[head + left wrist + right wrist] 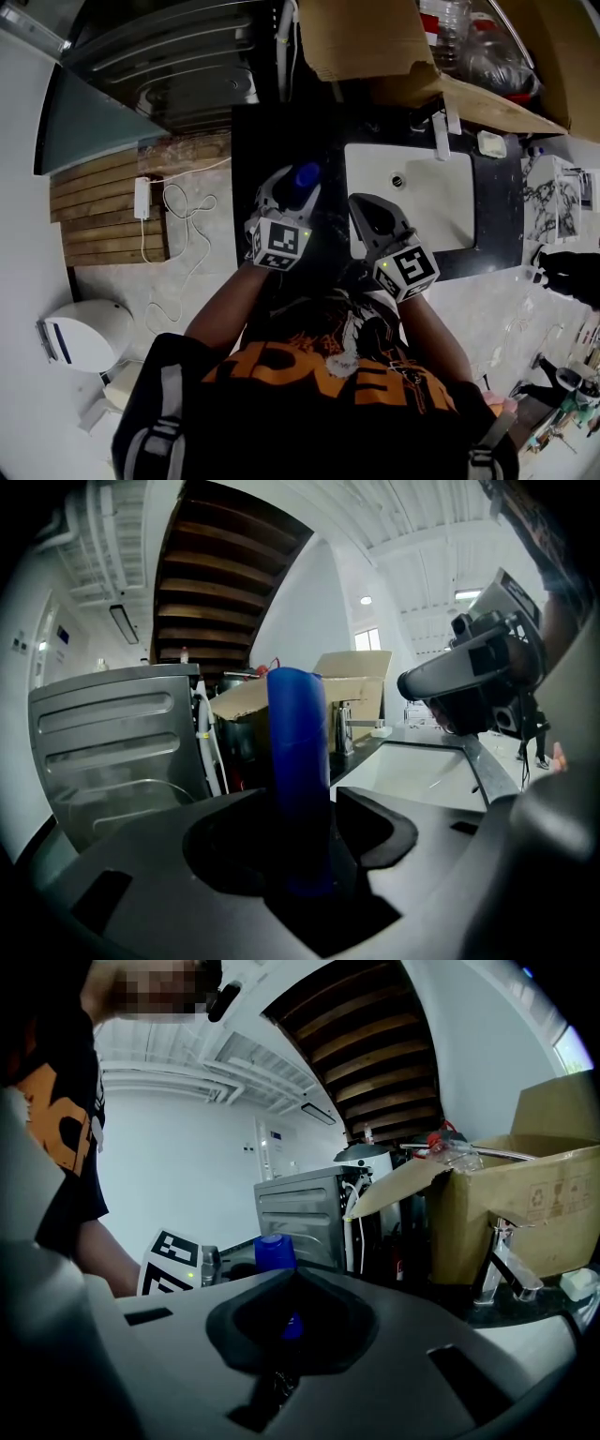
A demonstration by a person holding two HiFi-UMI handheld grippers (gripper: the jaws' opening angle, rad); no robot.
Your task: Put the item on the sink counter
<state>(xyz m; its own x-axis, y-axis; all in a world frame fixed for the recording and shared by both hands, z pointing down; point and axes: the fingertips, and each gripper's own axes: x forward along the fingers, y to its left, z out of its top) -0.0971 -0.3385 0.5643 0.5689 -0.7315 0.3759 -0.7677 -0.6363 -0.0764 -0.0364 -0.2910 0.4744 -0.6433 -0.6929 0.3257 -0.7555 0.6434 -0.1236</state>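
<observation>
The item is a blue cylinder-shaped bottle (305, 176), upright over the black sink counter (281, 131) just left of the white basin (427, 202). My left gripper (294, 186) stands round it. In the left gripper view the blue bottle (298, 761) rises between the jaws with a thin dark gap at the right pad (380, 822), so the left gripper (305, 803) is open around it. Its base is hidden. My right gripper (367, 208) hovers at the basin's near left corner, shut and empty; its own view shows the right gripper (291, 1277) tips together, the blue bottle (275, 1252) beyond.
A faucet (441, 131) and a bar of soap (490, 143) sit behind the basin. A cardboard box (375, 37) of bottles overhangs the counter's back. A grey metal appliance (169, 66) stands left of it. On the floor lie a power strip (142, 197) and a toilet (89, 333).
</observation>
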